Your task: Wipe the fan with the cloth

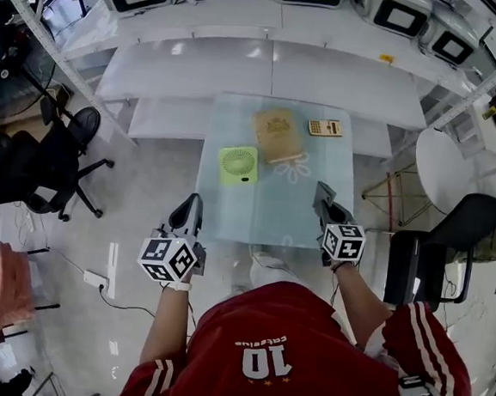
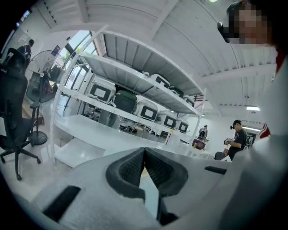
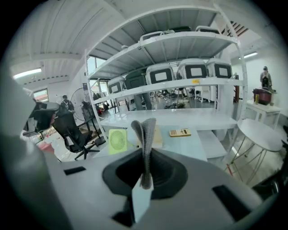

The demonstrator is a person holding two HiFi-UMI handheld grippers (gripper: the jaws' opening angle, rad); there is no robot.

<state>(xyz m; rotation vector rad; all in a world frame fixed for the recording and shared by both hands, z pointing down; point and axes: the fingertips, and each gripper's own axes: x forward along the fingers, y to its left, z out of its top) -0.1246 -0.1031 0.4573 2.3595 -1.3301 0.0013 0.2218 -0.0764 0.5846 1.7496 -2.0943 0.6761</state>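
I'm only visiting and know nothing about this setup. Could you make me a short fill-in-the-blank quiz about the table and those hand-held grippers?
1. The small fan on the glass table is ___ in colour.
2. Between the fan and the calculator lies a tan ___.
3. The left gripper and the right gripper each have their jaws ___, holding nothing.
Missing words: green; cloth; shut.

A small lime-green square plastic fan (image 1: 238, 164) lies flat on the pale glass table (image 1: 229, 217), with its round grille facing up. A tan folded cloth with a darker print (image 1: 278, 135) lies flat just beside the fan, at its far right corner.
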